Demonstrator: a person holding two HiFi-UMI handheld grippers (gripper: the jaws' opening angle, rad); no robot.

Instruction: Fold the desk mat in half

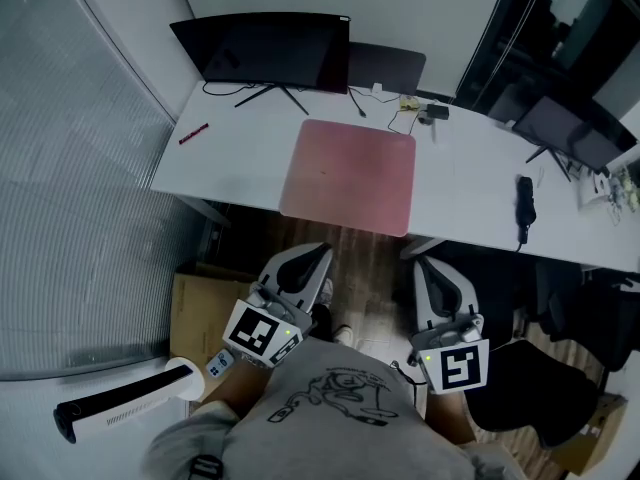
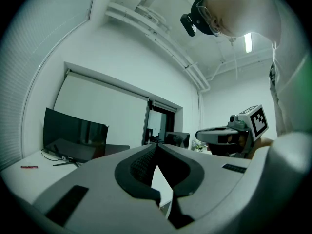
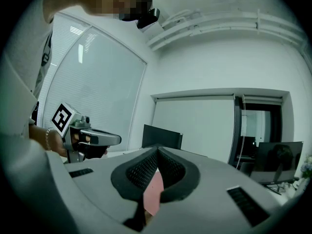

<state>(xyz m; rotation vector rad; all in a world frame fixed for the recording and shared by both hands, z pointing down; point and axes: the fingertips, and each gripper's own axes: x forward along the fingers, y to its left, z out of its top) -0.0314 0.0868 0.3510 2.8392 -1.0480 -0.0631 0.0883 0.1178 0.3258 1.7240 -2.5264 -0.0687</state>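
The left gripper [image 2: 156,146] and the right gripper [image 3: 157,149] both have their fingers closed tip to tip, and nothing is held between them. The pink desk mat [image 1: 350,176] lies flat and unfolded on the white surface [image 1: 240,153] — ahead of both pairs of fingers and well apart from them. Beyond the mat, farther from the fingers, stands a dark monitor [image 1: 265,48].

Black monitor [image 1: 262,50], red pen [image 1: 193,133], white desk [image 1: 240,153], cardboard box [image 1: 197,316]
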